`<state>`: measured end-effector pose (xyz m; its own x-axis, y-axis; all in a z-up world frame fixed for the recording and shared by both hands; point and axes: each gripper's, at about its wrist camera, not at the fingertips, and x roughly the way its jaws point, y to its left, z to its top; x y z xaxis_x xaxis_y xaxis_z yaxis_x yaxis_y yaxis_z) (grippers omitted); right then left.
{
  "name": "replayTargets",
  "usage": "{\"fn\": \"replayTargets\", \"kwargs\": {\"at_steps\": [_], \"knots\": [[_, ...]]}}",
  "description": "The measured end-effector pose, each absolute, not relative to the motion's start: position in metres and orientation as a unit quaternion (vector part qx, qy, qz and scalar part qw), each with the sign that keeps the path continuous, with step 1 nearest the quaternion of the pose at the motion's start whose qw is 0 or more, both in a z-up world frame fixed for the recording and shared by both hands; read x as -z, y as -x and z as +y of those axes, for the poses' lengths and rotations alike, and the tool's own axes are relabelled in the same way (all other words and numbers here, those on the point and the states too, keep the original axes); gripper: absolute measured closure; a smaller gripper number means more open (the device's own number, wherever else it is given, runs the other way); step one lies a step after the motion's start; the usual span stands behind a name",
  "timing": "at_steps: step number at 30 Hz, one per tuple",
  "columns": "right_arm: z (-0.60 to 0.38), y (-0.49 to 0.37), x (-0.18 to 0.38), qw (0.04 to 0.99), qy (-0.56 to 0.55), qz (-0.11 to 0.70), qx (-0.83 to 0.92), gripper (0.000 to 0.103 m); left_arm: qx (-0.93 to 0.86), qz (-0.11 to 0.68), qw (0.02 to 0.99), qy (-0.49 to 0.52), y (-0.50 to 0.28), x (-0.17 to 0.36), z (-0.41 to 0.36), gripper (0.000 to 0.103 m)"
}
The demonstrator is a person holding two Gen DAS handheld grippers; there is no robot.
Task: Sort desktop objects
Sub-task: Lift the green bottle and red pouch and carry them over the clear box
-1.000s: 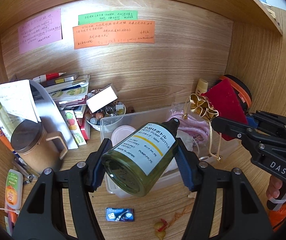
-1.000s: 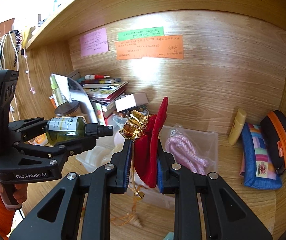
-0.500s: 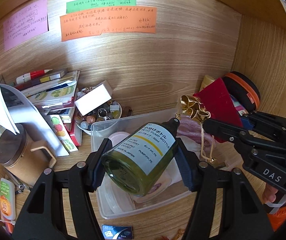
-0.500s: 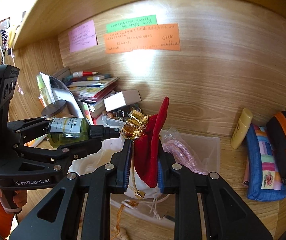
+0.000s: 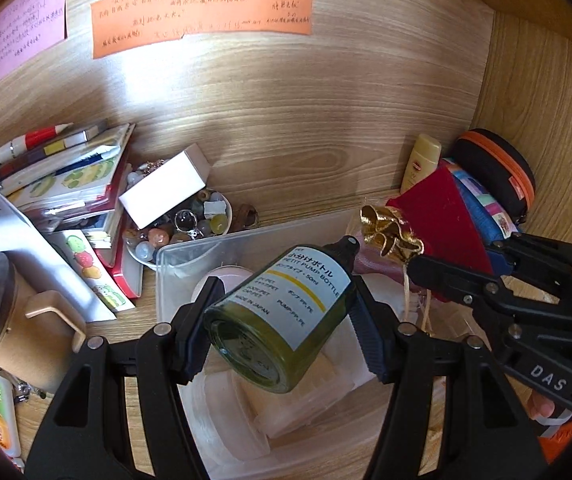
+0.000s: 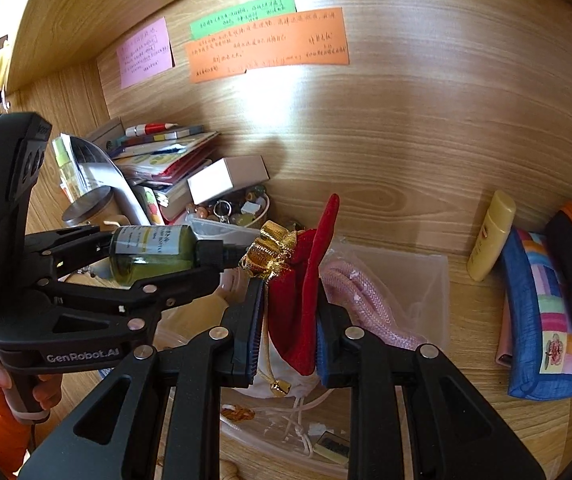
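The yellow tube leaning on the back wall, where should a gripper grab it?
Probably around the middle of the yellow tube, coming from the front, jaws closing on its left and right sides. It stands tilted against the wooden back wall with the blue striped pouch close on its right, so room there is tight.

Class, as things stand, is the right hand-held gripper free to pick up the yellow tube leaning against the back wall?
Probably not yet: the right hand-held gripper is shut on the red pouch. The path to the yellow tube itself looks clear.
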<state>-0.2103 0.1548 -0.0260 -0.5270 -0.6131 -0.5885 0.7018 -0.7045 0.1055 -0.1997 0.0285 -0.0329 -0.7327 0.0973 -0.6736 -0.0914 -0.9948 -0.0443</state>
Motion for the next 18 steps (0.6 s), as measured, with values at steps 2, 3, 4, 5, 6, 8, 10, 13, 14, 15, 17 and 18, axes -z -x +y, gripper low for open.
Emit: {"fn": "replayTargets", "kwargs": {"at_steps": [2,3,4,5,6,8,10,13,14,15,17,18], "knots": [[0.153,0.213,0.029,0.375,-0.312,0.074,0.87,0.083,-0.93,-0.007,0.051,0.365,0.203,0.036,0.028,0.041],[0.153,0.215,0.03,0.375,-0.314,0.074,0.869,0.083,-0.929,-0.007,0.051,0.367,0.204,0.038,0.028,0.041],[0.153,0.216,0.032,0.374,-0.317,0.074,0.869,0.083,-0.928,-0.005,0.051,0.369,0.205,0.041,0.028,0.041],[0.152,0.218,0.034,0.372,-0.32,0.074,0.868,0.083,-0.928,-0.004,0.05,0.37,0.206,0.042,0.028,0.041],[0.152,0.219,0.035,0.372,-0.322,0.074,0.867,0.082,-0.927,-0.003,0.049,0.371,0.207,0.044,0.028,0.041],[0.151,0.221,0.038,0.372,-0.328,0.074,0.865,0.082,-0.926,-0.002,0.053,0.373,0.209,0.047,0.029,0.041],[0.15,0.221,0.041,0.369,-0.33,0.078,0.865,0.082,-0.926,0.001,0.053,0.373,0.21,0.048,0.03,0.041],[0.148,0.223,0.043,0.368,-0.333,0.08,0.864,0.082,-0.927,0.009,0.048,0.373,0.211,0.05,0.031,0.041],[0.148,0.223,0.043,0.367,-0.334,0.081,0.864,0.082,-0.926,0.009,0.05,0.374,0.211,0.05,0.031,0.041],[0.148,0.224,0.043,0.367,-0.334,0.081,0.865,0.082,-0.926,0.009,0.05,0.375,0.212,0.051,0.032,0.041],[0.148,0.224,0.044,0.365,-0.335,0.083,0.865,0.082,-0.925,0.011,0.049,0.376,0.212,0.051,0.032,0.041],[0.148,0.224,0.044,0.365,-0.335,0.084,0.865,0.082,-0.925,0.011,0.049,0.377,0.212,0.051,0.033,0.041]]}}
